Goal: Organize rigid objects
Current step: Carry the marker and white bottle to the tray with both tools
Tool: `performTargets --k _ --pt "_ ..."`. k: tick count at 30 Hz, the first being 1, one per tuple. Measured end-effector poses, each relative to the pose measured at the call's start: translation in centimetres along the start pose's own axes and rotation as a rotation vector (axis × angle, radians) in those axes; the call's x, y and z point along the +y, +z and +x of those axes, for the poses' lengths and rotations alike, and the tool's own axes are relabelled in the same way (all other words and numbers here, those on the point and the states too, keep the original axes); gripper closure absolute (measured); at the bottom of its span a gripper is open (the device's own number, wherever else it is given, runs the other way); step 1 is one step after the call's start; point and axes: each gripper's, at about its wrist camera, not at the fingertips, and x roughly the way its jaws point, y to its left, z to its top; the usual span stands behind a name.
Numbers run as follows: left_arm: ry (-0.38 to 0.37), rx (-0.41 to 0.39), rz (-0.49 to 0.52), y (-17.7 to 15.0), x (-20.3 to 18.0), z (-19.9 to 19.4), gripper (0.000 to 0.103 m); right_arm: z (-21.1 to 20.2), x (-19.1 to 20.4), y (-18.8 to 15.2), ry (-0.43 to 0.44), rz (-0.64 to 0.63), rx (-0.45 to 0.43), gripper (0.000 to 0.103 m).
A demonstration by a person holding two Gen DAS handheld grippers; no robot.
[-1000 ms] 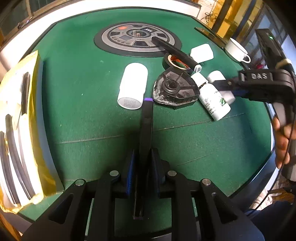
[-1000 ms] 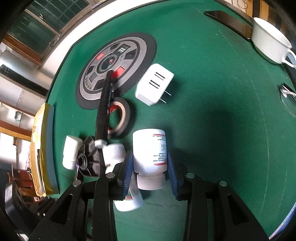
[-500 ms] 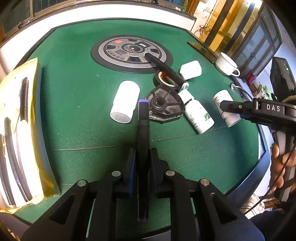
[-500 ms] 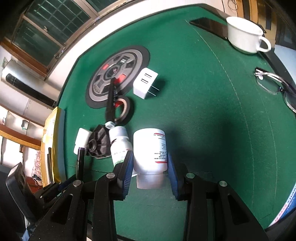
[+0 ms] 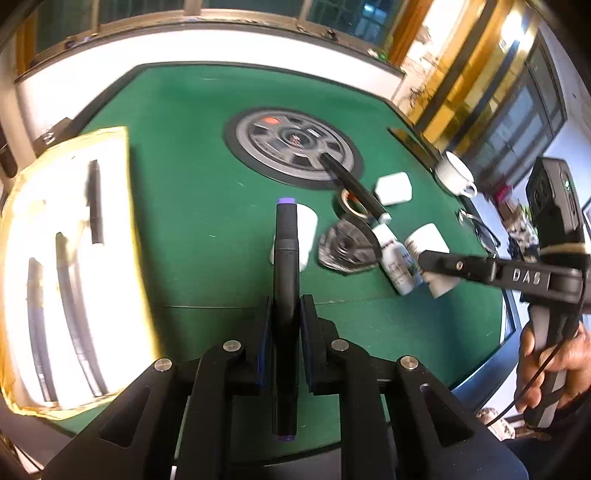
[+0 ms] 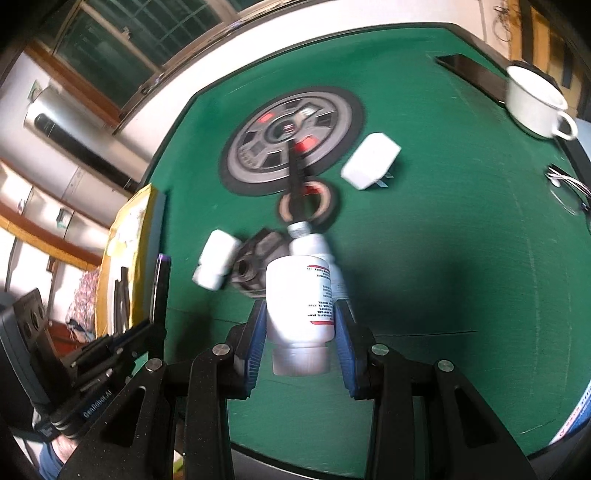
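A black marker (image 5: 285, 258) is gripped by the left gripper (image 5: 284, 317) above the green counter (image 5: 192, 199); a white bottle (image 6: 300, 295) is clamped in the right gripper (image 6: 299, 332). Both should be carried level and set down gently, clear of the remaining clutter.

Green felt table (image 5: 192, 155) with dark rim, octagon-like shape. White ledge (image 5: 221, 48) runs just behind the table's far edge; dark-framed window (image 5: 236, 11) with grid panes above the ledge. Gold-trimmed cabinet (image 5: 491, 85) with glass doors right of the table. In the right wrist view, white wall (image 6: 85, 162) left of the table, wood trim (image 6: 48, 243) across it. Bright daylight, glare at the table's left edge.
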Motion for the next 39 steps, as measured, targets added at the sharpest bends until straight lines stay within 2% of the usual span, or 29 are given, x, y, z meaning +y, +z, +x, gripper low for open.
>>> performTargets --k 14,23,31,39 --pt "0.069 -0.087 -0.131 -1.0 7.9 -5.0 0.09 2.7 9.3 -0.3 0.052 -0.17 0.047 0.071" --pt "0.111 -0.099 -0.186 -1.9 12.8 -6.8 0.09 5.3 16.0 -1.0 0.102 -0.263 0.079 0.071" --pt "0.126 -0.093 -0.224 -1.5 16.9 -6.8 0.09 7.6 22.4 -1.4 0.14 -0.359 0.112 0.071" --pt "0.136 -0.041 -0.243 -0.1 20.0 -4.2 0.09 12.3 25.7 -1.8 0.104 -0.385 0.195 0.071"
